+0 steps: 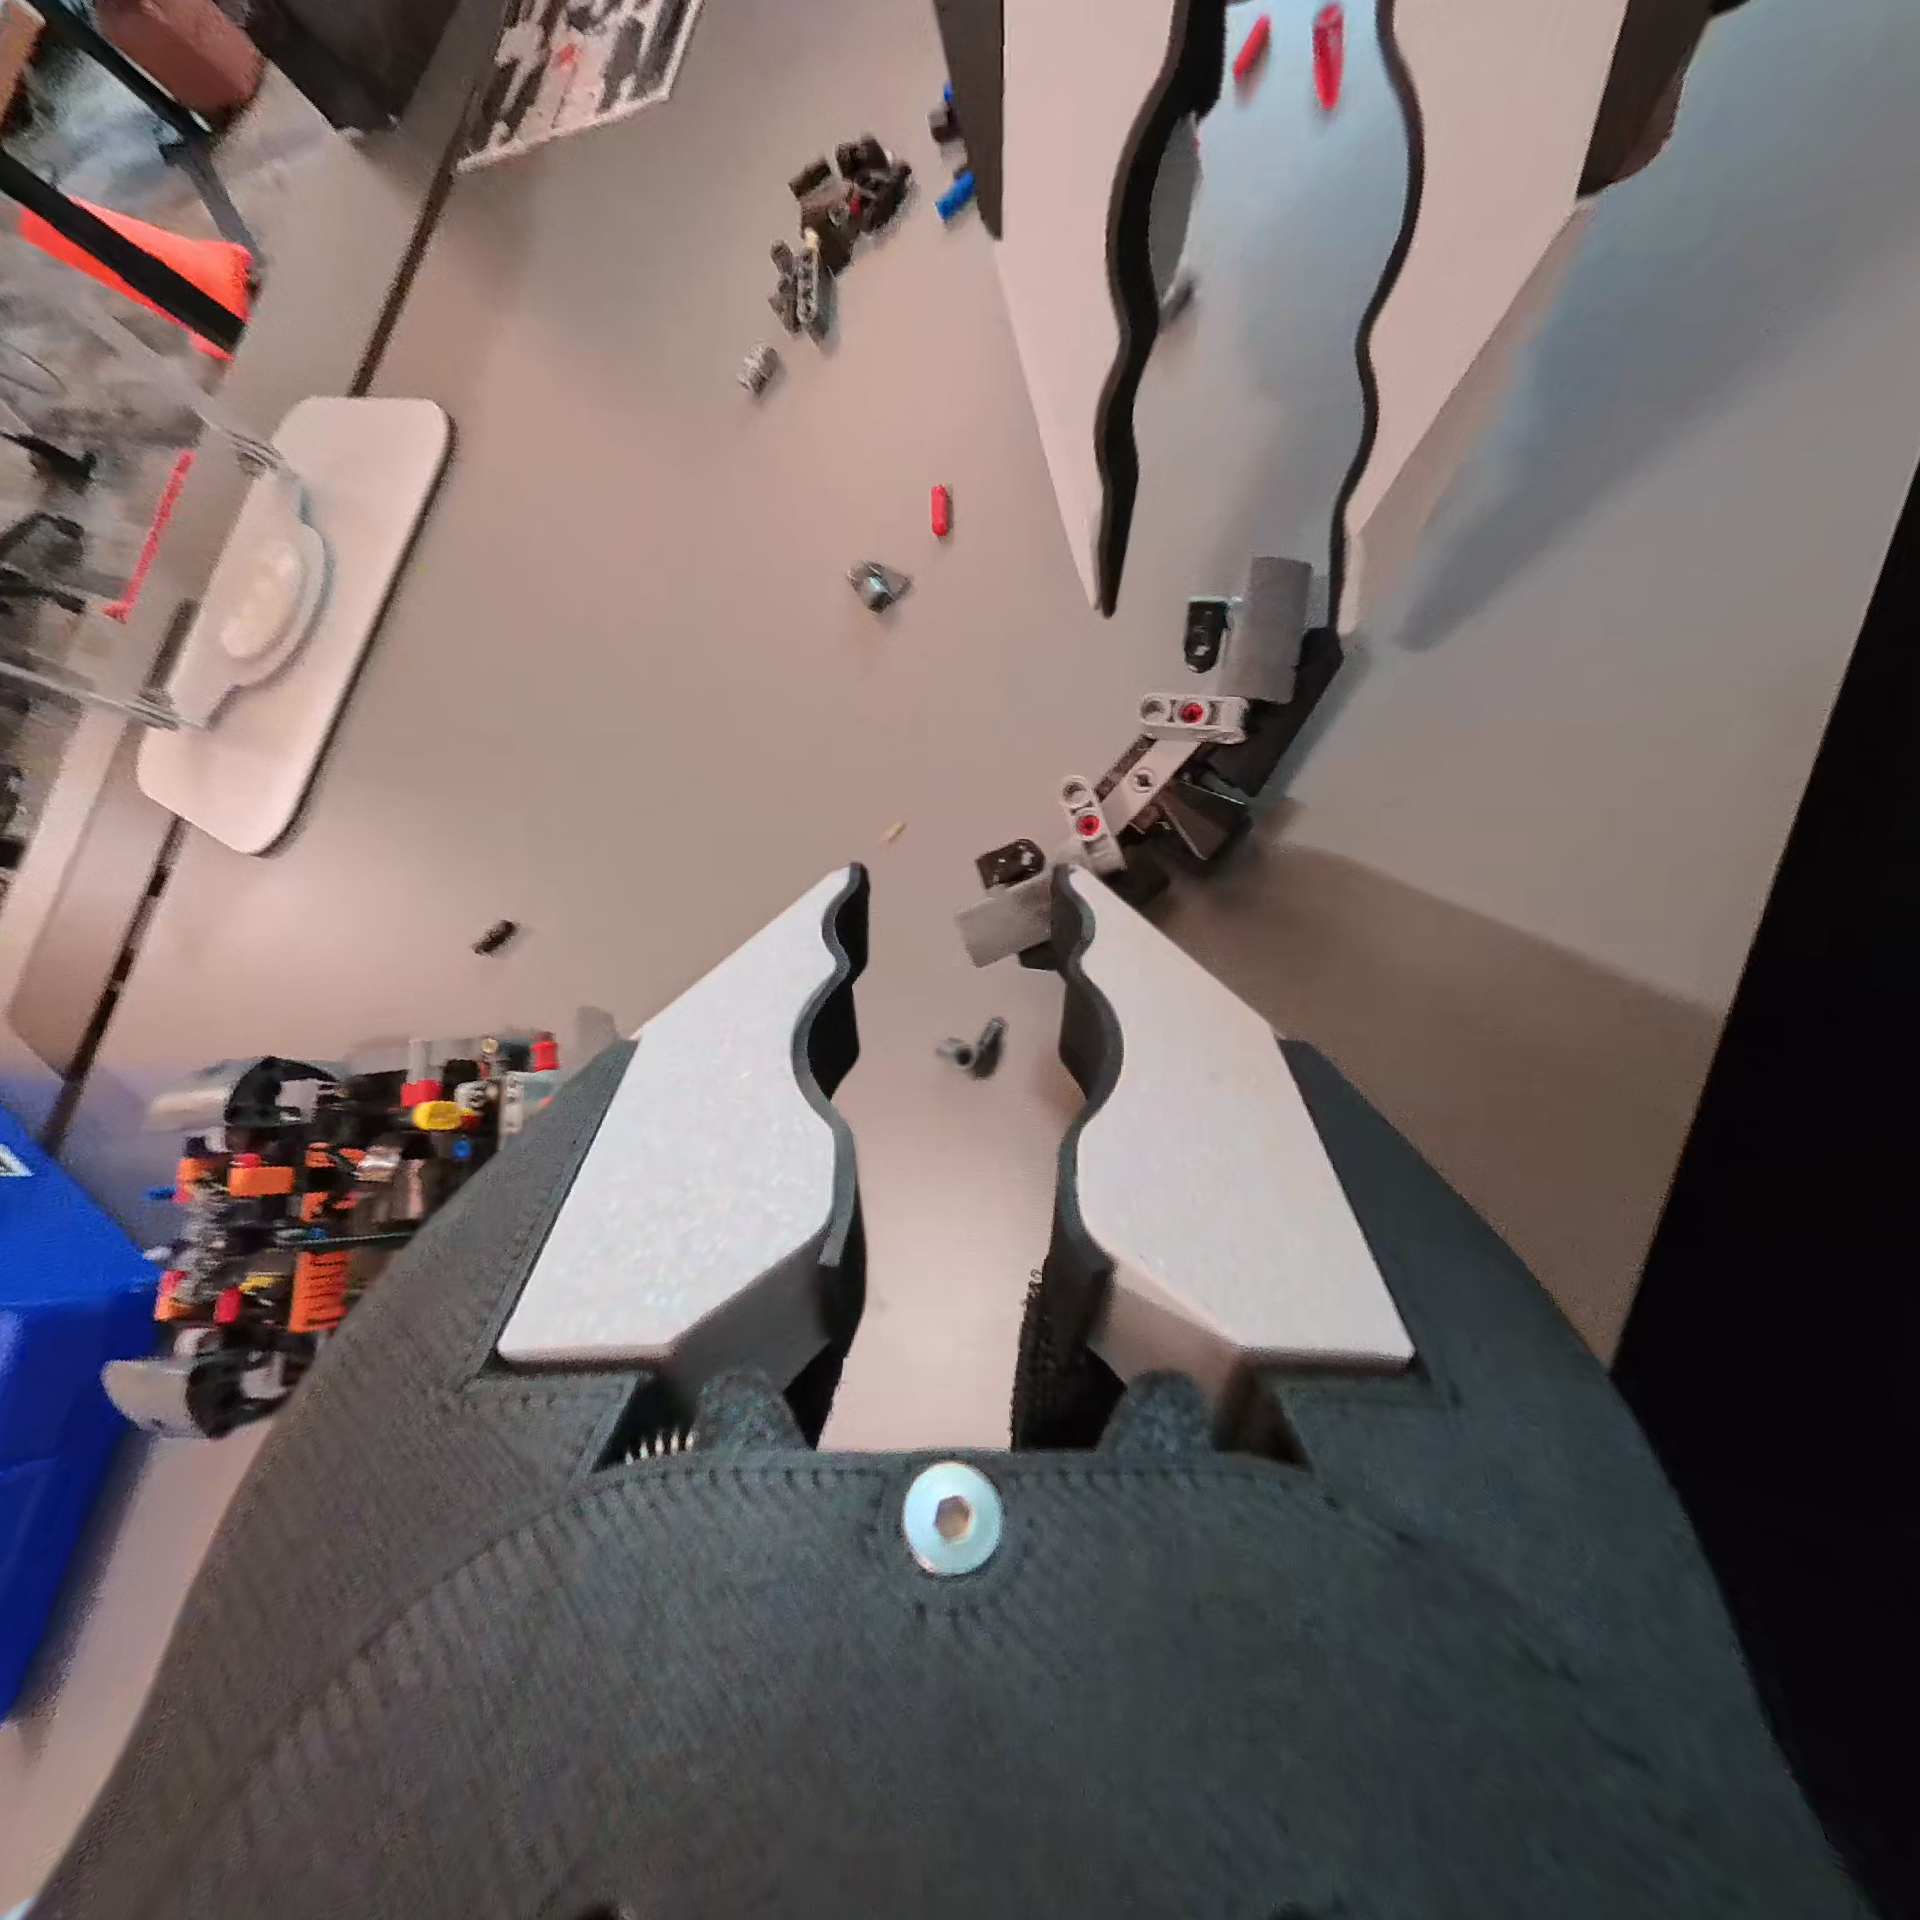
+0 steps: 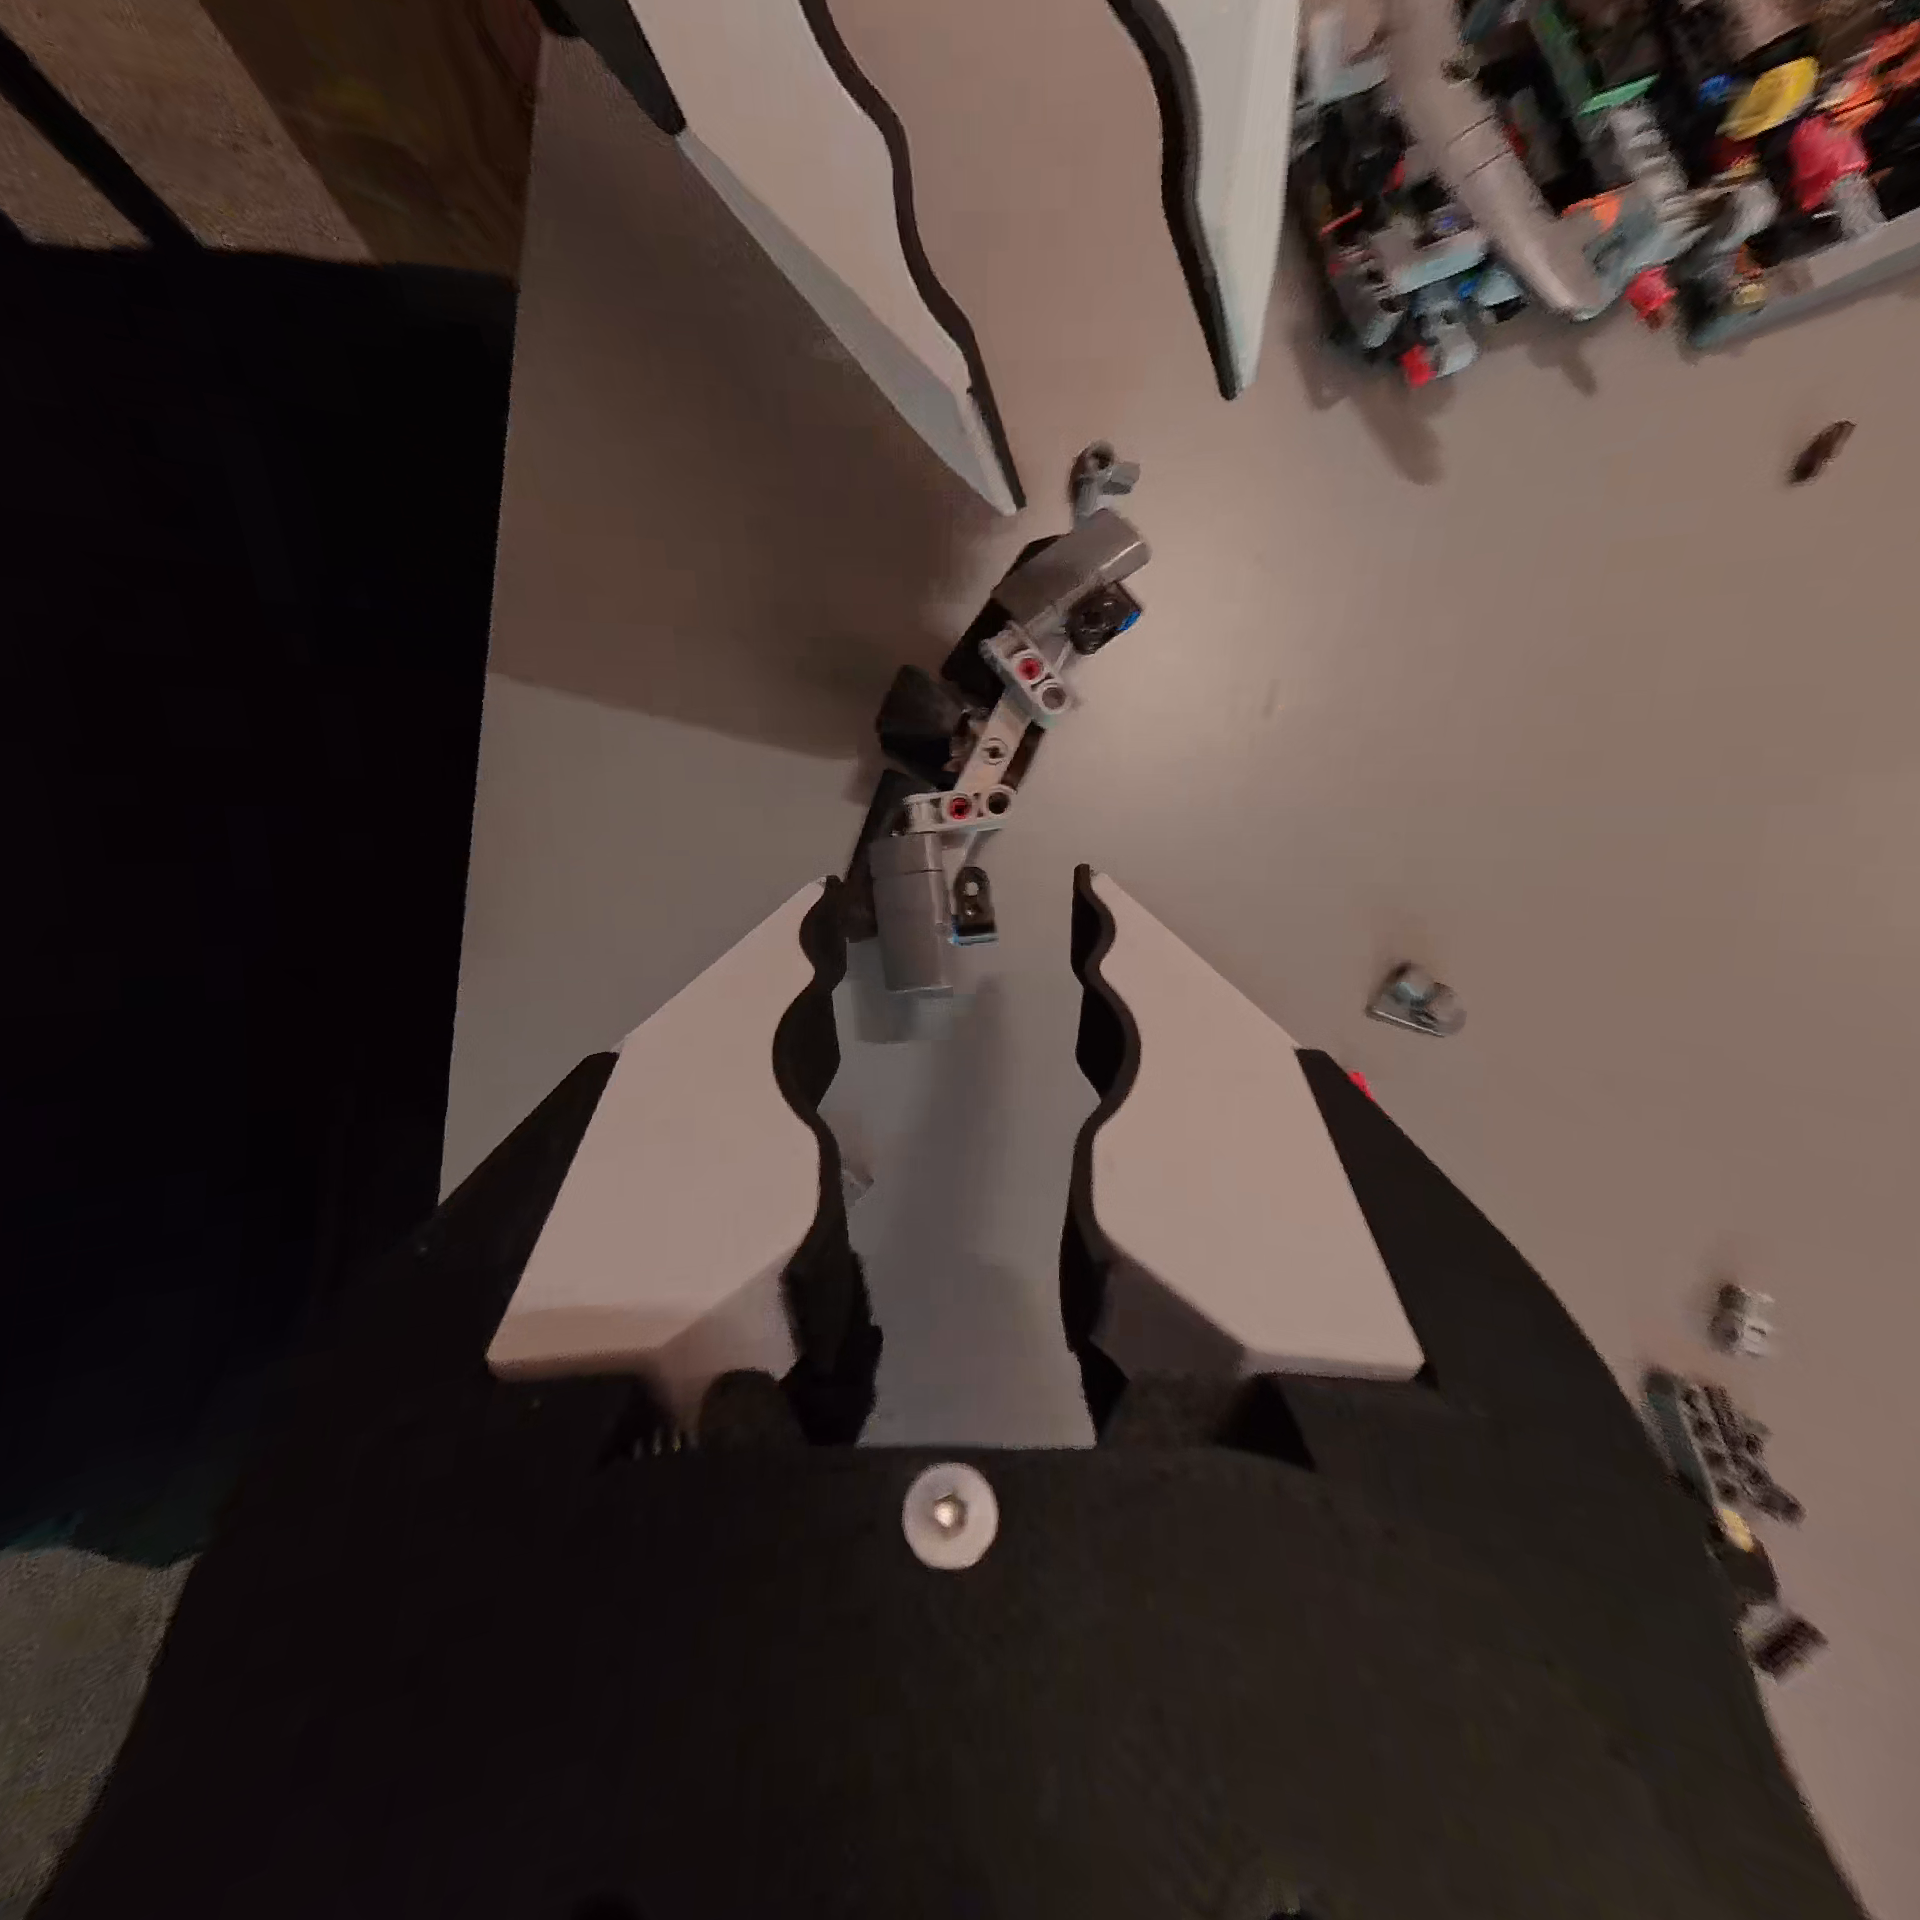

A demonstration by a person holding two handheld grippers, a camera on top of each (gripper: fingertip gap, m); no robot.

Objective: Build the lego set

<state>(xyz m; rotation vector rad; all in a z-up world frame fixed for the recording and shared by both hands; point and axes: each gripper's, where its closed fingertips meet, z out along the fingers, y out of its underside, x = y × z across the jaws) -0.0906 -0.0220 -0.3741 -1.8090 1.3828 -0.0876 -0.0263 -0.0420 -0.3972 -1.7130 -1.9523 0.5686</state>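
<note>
A long grey-and-black lego sub-assembly (image 1: 1174, 758) with red pins lies on the beige table near its edge; it also shows in the right wrist view (image 2: 987, 727). My left gripper (image 1: 961, 894) is open, its right fingertip beside one grey end of the assembly. My right gripper (image 2: 951, 883) is open, with the other grey end just between its fingertips, close to the left finger. Each gripper shows opposite the other: the right one (image 1: 1224, 618) in the left wrist view, the left one (image 2: 1122, 449) in the right wrist view. Neither holds anything.
A large colourful lego model (image 1: 312, 1195) (image 2: 1662, 156) stands on the table by a blue box (image 1: 52, 1351). Loose parts lie around: a red pin (image 1: 940, 509), a grey piece (image 1: 878, 587) (image 2: 1413, 1003), a dark pile (image 1: 831, 229) (image 2: 1714, 1475). The table edge runs beside the assembly. The grippers' ends are close to 8 cm from one another. About 9 cm separates my right fingertips from the grey piece (image 2: 1413, 1003). It turns up in the left wrist view (image 1: 879, 574) as well.
</note>
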